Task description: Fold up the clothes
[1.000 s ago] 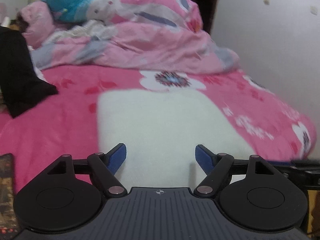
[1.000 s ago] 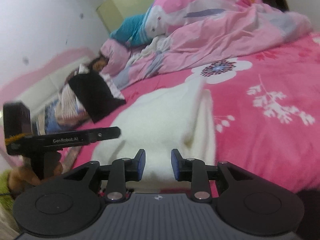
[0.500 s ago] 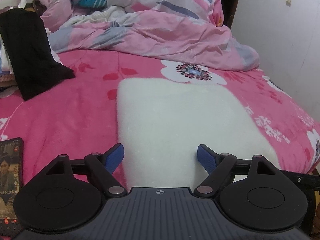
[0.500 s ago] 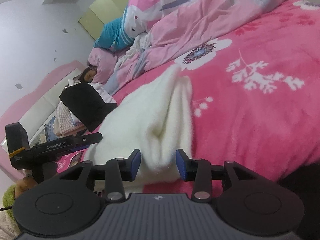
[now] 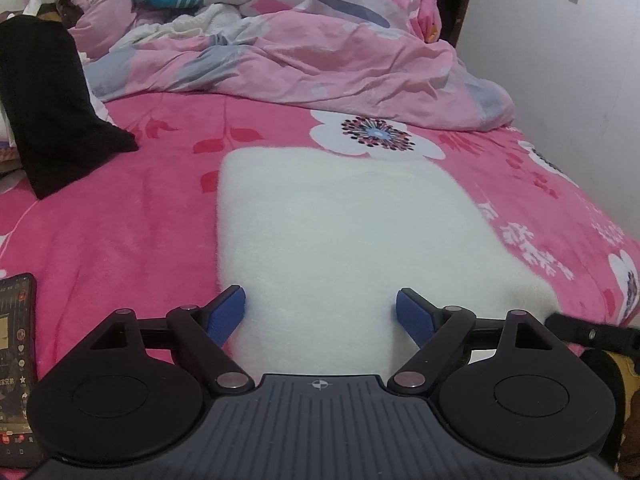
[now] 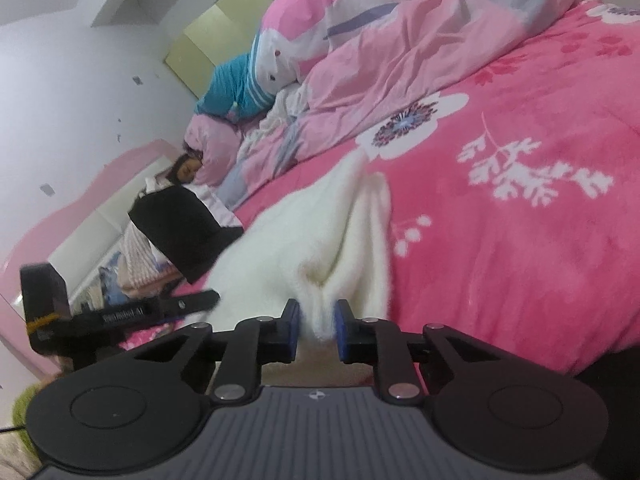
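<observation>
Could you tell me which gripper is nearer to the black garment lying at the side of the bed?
Left. The left gripper hangs open over the white garment, with the black garment on its left. The right gripper, pinching the white garment's opposite edge, sits farther away.

Left wrist view: I look from low at the bed's near edge, level, straight up the bed toward the pink duvet [image 5: 320, 52], close over the white garment [image 5: 340, 232].
Right wrist view: my camera is rolled, close at the garment's [image 6: 288, 256] edge, facing across toward the wall.
Shared: garment, duvet [image 6: 420, 48], black cloth [image 5: 48, 112] [image 6: 184, 232]; my left gripper [image 6: 120, 312] shows in the right view.
</observation>
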The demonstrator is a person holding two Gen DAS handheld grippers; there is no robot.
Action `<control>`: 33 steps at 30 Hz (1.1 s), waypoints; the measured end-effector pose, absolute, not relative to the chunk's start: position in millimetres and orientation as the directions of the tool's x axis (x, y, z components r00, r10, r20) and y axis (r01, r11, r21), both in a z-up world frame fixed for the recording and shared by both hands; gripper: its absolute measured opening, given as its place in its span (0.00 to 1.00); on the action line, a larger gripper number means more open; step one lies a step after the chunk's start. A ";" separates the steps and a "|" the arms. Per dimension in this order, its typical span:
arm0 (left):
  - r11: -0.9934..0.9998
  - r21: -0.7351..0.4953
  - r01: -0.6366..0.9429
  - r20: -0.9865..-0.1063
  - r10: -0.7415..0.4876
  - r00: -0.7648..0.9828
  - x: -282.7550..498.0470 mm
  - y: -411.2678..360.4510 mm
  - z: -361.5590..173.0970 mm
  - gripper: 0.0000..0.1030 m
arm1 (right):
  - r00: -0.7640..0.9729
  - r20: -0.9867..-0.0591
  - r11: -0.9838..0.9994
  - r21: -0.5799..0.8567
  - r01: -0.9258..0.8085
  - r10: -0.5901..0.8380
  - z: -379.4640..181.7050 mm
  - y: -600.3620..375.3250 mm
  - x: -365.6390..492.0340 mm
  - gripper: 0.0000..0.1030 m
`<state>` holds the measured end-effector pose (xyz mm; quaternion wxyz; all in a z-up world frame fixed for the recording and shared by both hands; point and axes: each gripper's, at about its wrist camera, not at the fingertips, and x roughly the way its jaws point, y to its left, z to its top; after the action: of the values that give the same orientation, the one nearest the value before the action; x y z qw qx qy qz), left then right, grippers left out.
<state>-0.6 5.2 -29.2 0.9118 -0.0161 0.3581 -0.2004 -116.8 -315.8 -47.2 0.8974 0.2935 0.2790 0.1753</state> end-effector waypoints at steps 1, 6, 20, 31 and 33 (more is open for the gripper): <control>0.917 -0.172 0.359 -0.646 -0.380 0.662 -1.6 4.1 -28.4 0.81 | 0.788 -0.391 0.768 0.622 -0.155 0.476 -43.5 -316.6 -117.3 0.19; 0.915 -0.158 0.371 -0.641 -0.380 0.666 -7.4 -3.1 -30.2 0.83 | 0.777 -0.429 0.792 0.594 -0.141 0.460 -50.1 -315.5 -111.6 0.19; 0.894 -0.014 0.447 -0.609 -0.362 0.706 -26.0 -23.9 -38.8 0.87 | 0.753 -0.493 0.807 0.584 -0.085 0.436 -62.5 -322.2 -111.7 0.37; 0.898 -0.049 0.437 -0.591 -0.379 0.712 -25.0 -20.1 -40.3 0.88 | 0.831 -0.435 0.927 0.293 -0.234 0.347 -5.5 -280.3 -114.5 0.30; 0.898 -0.059 0.436 -0.589 -0.384 0.711 -24.5 -18.6 -39.9 0.88 | 0.830 -0.447 0.939 0.231 -0.254 0.335 -8.8 -267.4 -106.8 0.25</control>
<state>-24.5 -18.6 -39.9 0.9239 0.0420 0.3088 -0.2218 -106.8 -267.4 -8.8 0.9531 0.0812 0.2474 0.1545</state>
